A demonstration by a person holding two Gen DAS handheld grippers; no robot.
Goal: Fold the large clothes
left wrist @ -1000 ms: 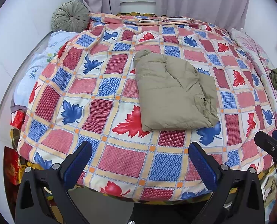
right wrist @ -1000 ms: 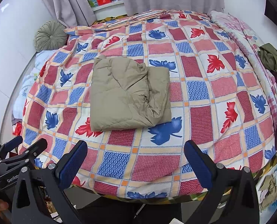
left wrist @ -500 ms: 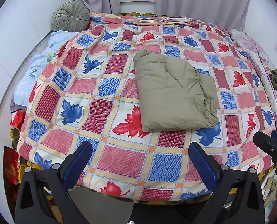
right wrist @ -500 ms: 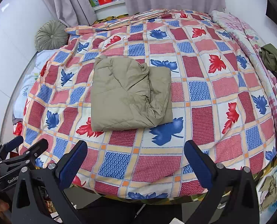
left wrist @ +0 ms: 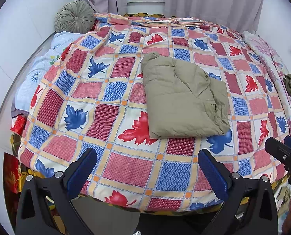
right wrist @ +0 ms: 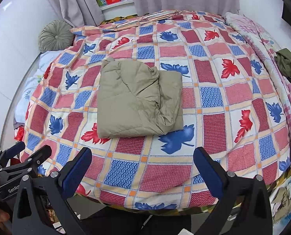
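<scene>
Grippers, left gripper [left wrist: 147, 171] and right gripper [right wrist: 142, 169], hover level at the bed's near edge, fingers spread wide, grasping nothing. Folded olive quilted garment [left wrist: 184, 98] lies on the checked leaf-print bedcover [left wrist: 125, 168].

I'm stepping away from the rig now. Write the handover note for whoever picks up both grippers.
Left gripper: open, empty, held above the near edge of the bed.
Right gripper: open, empty, held alongside it.
Olive padded jacket: lies folded into a compact rectangle in the middle of the patterned quilt, neither gripper touching it.
Done: the jacket looks folded, though its right side is bunched.
Left: perhaps tidy that side. A crumpled olive garment sits at the bed's right edge; it may be next, but I can't confirm that.
</scene>
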